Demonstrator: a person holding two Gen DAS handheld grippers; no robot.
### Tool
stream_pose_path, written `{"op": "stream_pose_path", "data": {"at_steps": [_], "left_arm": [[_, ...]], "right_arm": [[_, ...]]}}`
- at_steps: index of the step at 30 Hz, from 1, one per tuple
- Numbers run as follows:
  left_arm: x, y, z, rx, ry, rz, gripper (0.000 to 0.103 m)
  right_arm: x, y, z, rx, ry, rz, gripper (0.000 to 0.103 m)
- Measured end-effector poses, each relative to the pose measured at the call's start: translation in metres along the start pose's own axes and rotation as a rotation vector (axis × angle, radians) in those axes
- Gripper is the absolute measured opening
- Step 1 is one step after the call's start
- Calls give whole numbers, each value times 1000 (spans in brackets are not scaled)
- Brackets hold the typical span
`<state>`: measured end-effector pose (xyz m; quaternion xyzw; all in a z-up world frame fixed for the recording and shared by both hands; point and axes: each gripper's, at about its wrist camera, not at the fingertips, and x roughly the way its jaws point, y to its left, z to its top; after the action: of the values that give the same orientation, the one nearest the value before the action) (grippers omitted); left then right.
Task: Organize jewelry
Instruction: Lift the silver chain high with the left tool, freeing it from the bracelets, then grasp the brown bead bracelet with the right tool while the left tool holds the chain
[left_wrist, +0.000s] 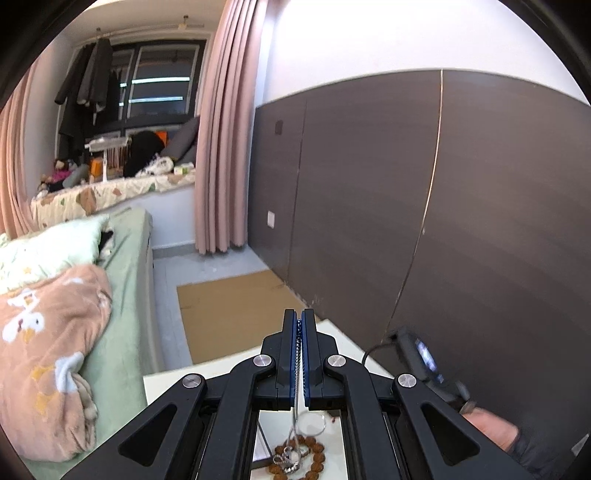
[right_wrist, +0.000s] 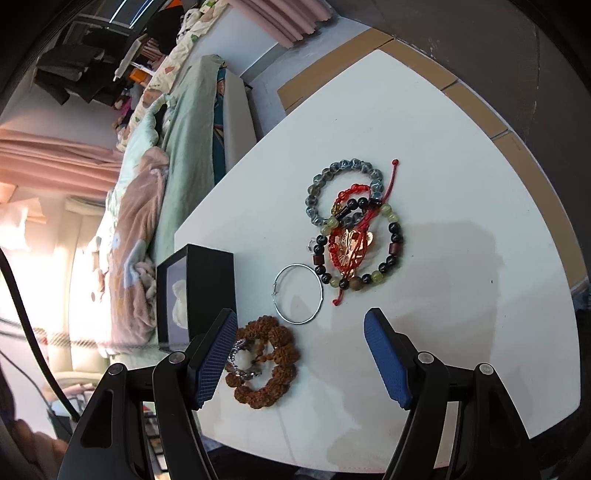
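Observation:
My left gripper (left_wrist: 300, 321) is shut on a thin silver chain (left_wrist: 298, 365) that hangs down between its pads to a silver pendant (left_wrist: 286, 461) lying on a brown seed-bead bracelet (left_wrist: 314, 458). My right gripper (right_wrist: 301, 354) is open above the white table (right_wrist: 461, 155). Under it lie the brown seed-bead bracelet (right_wrist: 273, 373) with the silver pendant (right_wrist: 240, 360), a silver hoop (right_wrist: 297, 293), a grey bead bracelet (right_wrist: 332, 184), a black-and-green bead bracelet (right_wrist: 391, 258) and a red cord piece (right_wrist: 347, 247).
A black jewelry box (right_wrist: 199, 284) stands open at the table's left edge. A bed (left_wrist: 122, 280) with blankets is to the left, a dark wall panel (left_wrist: 461, 203) behind. Cardboard (left_wrist: 229, 310) lies on the floor. The right gripper's body (left_wrist: 421, 362) shows at right.

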<state>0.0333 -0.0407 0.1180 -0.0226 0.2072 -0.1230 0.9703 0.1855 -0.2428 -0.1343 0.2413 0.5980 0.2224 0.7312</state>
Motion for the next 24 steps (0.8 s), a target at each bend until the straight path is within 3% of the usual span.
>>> {"op": "stream_pose_path", "data": {"at_steps": [7, 15, 24], "left_arm": [[-35, -10, 38, 36, -103, 10, 1], [-60, -21, 71, 83, -191, 36, 1], [-64, -18, 93, 107, -225, 70, 1]], "right_arm": [[2, 3, -1, -5, 8, 13, 72], [8, 17, -7, -26, 44, 118, 72], [22, 37, -14, -76, 93, 165, 72]]}}
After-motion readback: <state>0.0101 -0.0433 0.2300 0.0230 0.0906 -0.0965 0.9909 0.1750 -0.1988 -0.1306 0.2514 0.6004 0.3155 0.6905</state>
